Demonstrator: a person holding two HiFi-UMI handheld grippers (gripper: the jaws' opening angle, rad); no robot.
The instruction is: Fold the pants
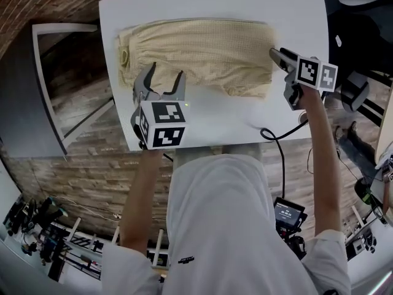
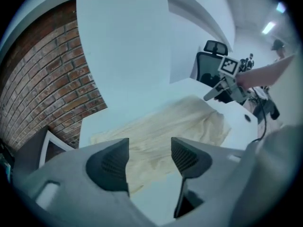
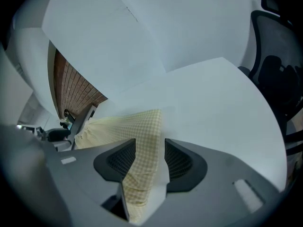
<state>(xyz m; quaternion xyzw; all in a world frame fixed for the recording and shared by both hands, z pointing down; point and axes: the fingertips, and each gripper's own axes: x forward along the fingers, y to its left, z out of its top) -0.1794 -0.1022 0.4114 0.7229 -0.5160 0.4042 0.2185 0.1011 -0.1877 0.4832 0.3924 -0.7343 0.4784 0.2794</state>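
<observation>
Pale yellow checked pants (image 1: 196,48) lie folded lengthwise across the white table (image 1: 215,2). My left gripper (image 1: 166,72) hovers over the pants' near edge, left of the middle. Its jaws are open and nothing is between them, as the left gripper view (image 2: 149,143) shows, with the pants (image 2: 161,126) lying below. My right gripper (image 1: 274,54) is at the pants' right end. In the right gripper view a strip of the checked fabric (image 3: 142,145) runs between its jaws (image 3: 150,148). That strip lies against the left pad, and a gap shows at the right pad.
A black cable (image 1: 276,141) hangs off the table's near right edge. A white frame (image 1: 61,72) leans on the wood floor at the left. A black office chair (image 2: 213,56) stands beyond the table's far right side. A small screen device (image 1: 288,212) sits low behind me.
</observation>
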